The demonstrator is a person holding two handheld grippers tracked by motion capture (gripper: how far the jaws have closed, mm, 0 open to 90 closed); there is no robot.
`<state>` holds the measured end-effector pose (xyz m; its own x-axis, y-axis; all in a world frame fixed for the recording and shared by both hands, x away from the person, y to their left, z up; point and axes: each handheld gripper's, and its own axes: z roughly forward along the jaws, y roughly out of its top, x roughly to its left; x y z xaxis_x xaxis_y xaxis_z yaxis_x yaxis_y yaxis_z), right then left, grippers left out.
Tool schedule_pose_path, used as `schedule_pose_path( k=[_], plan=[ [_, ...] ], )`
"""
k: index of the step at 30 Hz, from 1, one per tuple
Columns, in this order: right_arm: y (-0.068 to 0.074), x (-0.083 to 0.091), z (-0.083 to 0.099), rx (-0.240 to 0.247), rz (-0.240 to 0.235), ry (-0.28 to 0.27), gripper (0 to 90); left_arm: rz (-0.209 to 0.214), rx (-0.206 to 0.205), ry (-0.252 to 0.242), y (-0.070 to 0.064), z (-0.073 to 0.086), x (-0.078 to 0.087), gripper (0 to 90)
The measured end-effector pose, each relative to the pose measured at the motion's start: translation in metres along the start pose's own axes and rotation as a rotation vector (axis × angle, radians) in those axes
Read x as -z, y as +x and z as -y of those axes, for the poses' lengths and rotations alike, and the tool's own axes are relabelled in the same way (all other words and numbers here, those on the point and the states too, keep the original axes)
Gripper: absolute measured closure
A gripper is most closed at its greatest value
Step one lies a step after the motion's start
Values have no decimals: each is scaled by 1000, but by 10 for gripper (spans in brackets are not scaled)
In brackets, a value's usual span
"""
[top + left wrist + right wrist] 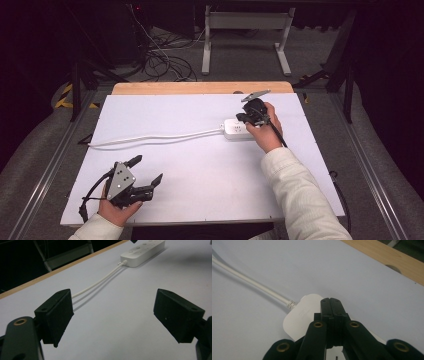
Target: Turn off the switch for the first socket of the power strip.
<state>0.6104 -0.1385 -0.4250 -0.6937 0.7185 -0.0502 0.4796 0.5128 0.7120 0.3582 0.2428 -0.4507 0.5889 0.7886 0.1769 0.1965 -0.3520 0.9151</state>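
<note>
High view: white sheet (pixel 200 165) covers table; bare wood strip (pixel 200 88) along far edge. White power strip (pixel 236 129) lies on sheet, right of centre, toward far side. Its cord (pixel 150 138) runs left across sheet to the left edge.

R gripper (pixel 246 118) held in R hand (pixel 267 131), sleeve white. Tips sit over the strip's top, nr its right end; touching or just above, can't tell from here. Grey plate (pixel 255 95) on top of it, tilted.

L gripper (pixel 148 170) in L hand (pixel 117 210) at near-left of sheet, well apart from strip. Jaws spread wide, nothing betw them. Black cable (pixel 87 200) loops off its back.

L gripper view: L gripper (pixel 113 315) jaws far apart, bare sheet (pixel 112 340) betw them. Strip (pixel 142 253) at top, socket holes faintly visible on upper face. Cord (pixel 100 281) leaves its near end and passes behind left jaw. Wood strip (pixel 50 275) runs diagonally at upper left.

R gripper view: R gripper (pixel 330 302) jaws pressed together, no gap, nothing held. Tips over rounded end of strip (pixel 299 315), where cord (pixel 249 281) enters thru a ribbed collar. Contact w/ strip not resolvable. Wood strip (pixel 387 257) at upper right.
</note>
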Motion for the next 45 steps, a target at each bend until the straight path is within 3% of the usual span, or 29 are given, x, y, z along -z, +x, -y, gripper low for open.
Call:
schedule_pose_path(
  k=[19, 45],
  plan=[
    [-4, -22, 5, -13, 7, 35, 900, -1, -6, 6, 1, 0, -1, 162],
    [0, -28, 6, 1, 30, 47, 900, 0, -7, 7, 1, 0, -1, 162]
  ],
)
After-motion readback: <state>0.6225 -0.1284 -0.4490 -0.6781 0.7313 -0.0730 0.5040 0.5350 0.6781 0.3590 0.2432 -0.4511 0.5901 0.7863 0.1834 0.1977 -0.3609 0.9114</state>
